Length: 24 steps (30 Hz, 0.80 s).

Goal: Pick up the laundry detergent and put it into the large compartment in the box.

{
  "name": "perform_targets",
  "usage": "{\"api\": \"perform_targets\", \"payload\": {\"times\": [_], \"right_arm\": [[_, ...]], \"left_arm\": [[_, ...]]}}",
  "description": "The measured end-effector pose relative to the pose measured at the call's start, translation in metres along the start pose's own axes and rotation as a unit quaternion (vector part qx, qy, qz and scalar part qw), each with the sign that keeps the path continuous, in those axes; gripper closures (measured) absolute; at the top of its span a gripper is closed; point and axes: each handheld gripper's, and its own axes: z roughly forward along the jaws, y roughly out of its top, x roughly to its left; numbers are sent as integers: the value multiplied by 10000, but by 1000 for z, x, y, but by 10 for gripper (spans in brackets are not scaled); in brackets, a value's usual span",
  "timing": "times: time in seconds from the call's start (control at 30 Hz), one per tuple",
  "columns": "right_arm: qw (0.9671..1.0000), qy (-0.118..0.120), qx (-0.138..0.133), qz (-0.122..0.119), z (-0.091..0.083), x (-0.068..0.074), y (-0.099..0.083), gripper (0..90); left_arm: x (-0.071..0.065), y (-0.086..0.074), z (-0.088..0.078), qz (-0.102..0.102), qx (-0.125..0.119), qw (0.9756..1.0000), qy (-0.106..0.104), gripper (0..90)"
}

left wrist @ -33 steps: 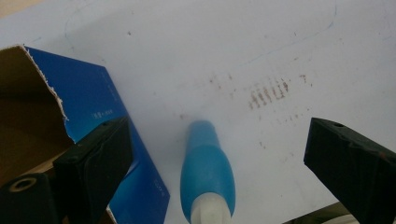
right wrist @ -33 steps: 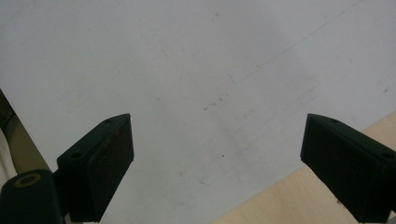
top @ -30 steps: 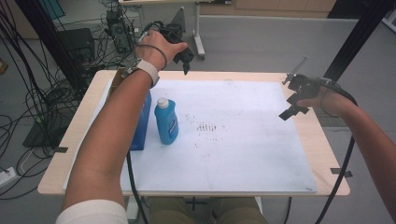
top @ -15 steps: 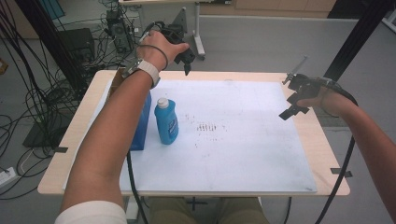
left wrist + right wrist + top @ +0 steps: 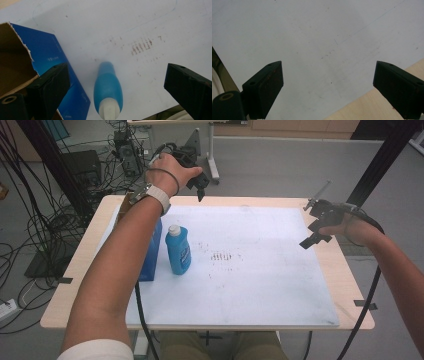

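Little has moved: left gripper (image 5: 200, 187) still hovers above the table's (image 5: 250, 202) far edge, jaws wide, empty. Right gripper (image 5: 312, 232) hangs near the right edge, likewise wide and empty. Bottle (image 5: 178, 251) stands upright beside the box (image 5: 152, 252), left side.

The left gripper (image 5: 116, 92) has its two black jaws spread wide above a blue plastic bottle with a white cap (image 5: 108, 90). Just beside the bottle stands an open blue cardboard box (image 5: 50, 60), both on a white, smudged sheet (image 5: 130, 27).

Blue box (image 5: 150, 252) just beside bottle (image 5: 178, 250)
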Motion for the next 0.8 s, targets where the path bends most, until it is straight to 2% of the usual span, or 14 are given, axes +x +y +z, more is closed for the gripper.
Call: {"api": "perform_targets", "payload": {"times": [0.43, 0.6, 0.8], "right_arm": [[10000, -6, -8, -36, 0, 3, 1, 93], [10000, -7, -4, -54, 0, 4, 2, 93], [10000, -7, 11, -88, 1, 6, 3, 93]], "left_arm": [[1, -15, 4, -26, 35, 10000, 30, 72], [2, -23, 5, -84, -15, 9999, -54, 72], [2, -29, 7, -29, -2, 10000, -68, 74]]}}
